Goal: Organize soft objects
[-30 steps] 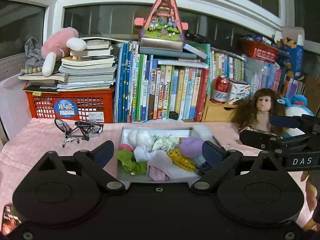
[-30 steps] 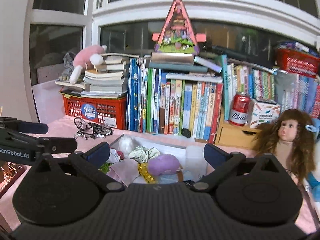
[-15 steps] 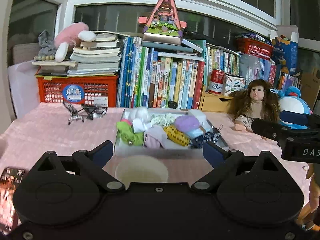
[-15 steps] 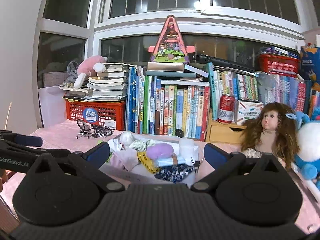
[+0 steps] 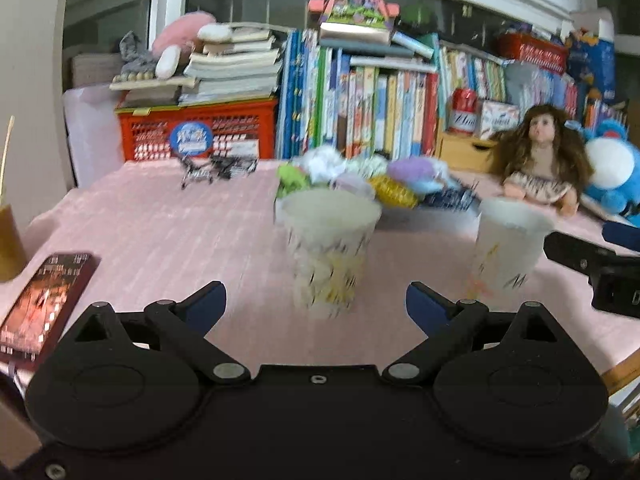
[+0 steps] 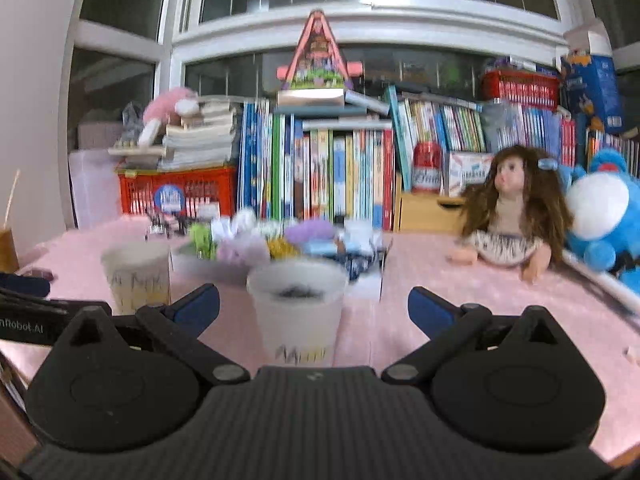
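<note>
My left gripper (image 5: 316, 300) — wide open, empty | right gripper (image 6: 314, 304) likewise | two paper cups (image 5: 330, 256) near — tray of soft objects (image 5: 360, 184) beyond

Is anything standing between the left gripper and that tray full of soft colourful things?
Yes. A patterned paper cup stands upright on the pink tablecloth, directly ahead of the open left gripper and in front of the tray of soft items. A second cup stands off to the right.
</note>
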`<state>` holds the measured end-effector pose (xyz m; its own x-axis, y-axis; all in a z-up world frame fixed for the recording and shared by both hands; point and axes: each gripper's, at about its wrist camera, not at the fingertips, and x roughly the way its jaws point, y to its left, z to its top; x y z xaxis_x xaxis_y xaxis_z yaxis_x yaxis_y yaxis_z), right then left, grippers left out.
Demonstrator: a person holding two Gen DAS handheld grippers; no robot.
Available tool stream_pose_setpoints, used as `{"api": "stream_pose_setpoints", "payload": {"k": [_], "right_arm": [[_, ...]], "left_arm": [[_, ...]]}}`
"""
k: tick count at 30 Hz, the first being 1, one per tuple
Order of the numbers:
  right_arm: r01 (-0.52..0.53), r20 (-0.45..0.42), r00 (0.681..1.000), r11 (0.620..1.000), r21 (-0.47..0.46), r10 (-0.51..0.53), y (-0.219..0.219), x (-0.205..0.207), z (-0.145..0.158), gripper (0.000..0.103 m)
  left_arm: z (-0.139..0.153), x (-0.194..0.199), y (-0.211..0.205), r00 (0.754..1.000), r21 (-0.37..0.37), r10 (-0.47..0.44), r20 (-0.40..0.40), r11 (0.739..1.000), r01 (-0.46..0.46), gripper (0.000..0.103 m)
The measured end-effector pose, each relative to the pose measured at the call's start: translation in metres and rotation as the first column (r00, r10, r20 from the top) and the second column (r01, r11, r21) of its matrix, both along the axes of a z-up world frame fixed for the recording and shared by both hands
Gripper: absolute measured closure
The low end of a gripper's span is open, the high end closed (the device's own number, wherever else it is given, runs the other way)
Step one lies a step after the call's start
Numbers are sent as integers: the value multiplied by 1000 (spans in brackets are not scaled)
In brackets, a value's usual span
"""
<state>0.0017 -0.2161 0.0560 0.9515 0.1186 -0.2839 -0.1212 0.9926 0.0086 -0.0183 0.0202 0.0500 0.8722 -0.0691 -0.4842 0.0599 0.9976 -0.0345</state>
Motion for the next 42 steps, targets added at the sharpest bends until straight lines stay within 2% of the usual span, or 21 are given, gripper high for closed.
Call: {"api": "stream_pose_setpoints", "payload": {"k": [7, 17, 25, 42], "right_arm": [[12, -96, 995, 999, -31, -15, 8, 1, -37, 0], [20, -141, 990, 998, -61, -28, 14, 10, -52, 0], [22, -196, 980, 997, -71, -35, 18, 19, -63, 0], [23, -228, 973, 999, -48, -34, 16, 25, -66, 0]], "left_arm": [[-27, 4, -1, 996, 16, 59, -60, 998, -58, 7], [-50, 12, -6, 989, 14, 72, -130, 997, -71, 7], [-55, 16, -9, 990, 21, 71, -125, 997, -69, 1], [-55, 18, -6, 990, 22, 68, -121, 998, -66, 0]]}}
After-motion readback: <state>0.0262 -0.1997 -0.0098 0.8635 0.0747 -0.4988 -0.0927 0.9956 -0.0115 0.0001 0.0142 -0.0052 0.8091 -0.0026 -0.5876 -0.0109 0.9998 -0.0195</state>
